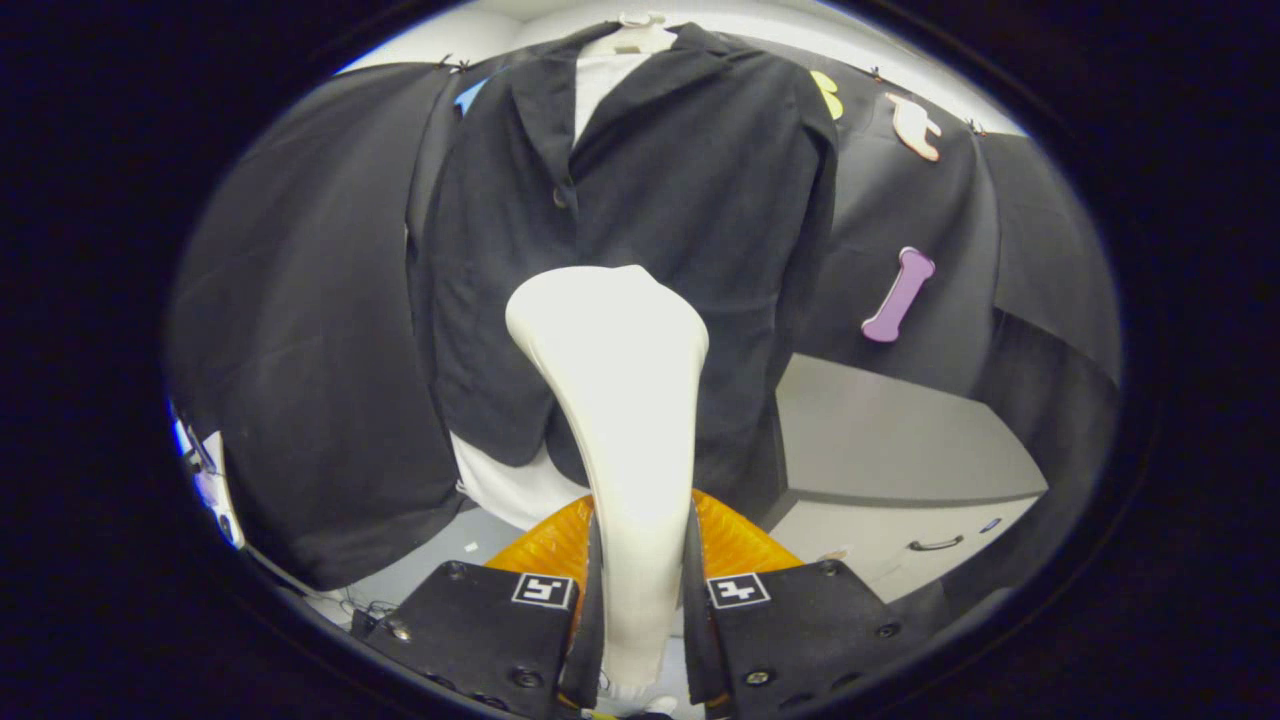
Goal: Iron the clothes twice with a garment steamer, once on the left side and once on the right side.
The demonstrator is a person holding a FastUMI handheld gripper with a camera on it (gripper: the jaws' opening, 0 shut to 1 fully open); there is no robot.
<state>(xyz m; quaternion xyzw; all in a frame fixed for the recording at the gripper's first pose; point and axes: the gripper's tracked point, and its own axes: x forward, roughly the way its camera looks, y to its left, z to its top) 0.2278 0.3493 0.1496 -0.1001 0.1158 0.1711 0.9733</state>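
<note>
The gripper (640, 590) is clamped on the garment steamer (620, 400) — both fingers press against the sides of its slim white handle, one on each side, with no gap showing between finger and handle. The steamer rises upright from between the fingers, narrow at the grip and widening into a broad rounded head that points up and forward toward the clothes.

Just beyond the steamer head hangs the black jacket (640, 220), on a white hanger (640, 35) at the top of the booth. The jacket faces the gripper, its lapels open over a white shirt (597, 85) at the neck, and a dark button (562, 197) sits where the two front panels meet. The steamer head overlaps the lower middle of the jacket, roughly along the front closure; whether it touches the fabric cannot be told. A white hem shows below the jacket's lower edge, to the left of the steamer handle.

An orange ribbed piece (735, 540) sits just ahead of the fingers, on either side of the handle. To the right, beyond the jacket, stands a pale grey cabinet (900, 450) with a dark drawer handle (936, 544) — well apart from the steamer.
</note>
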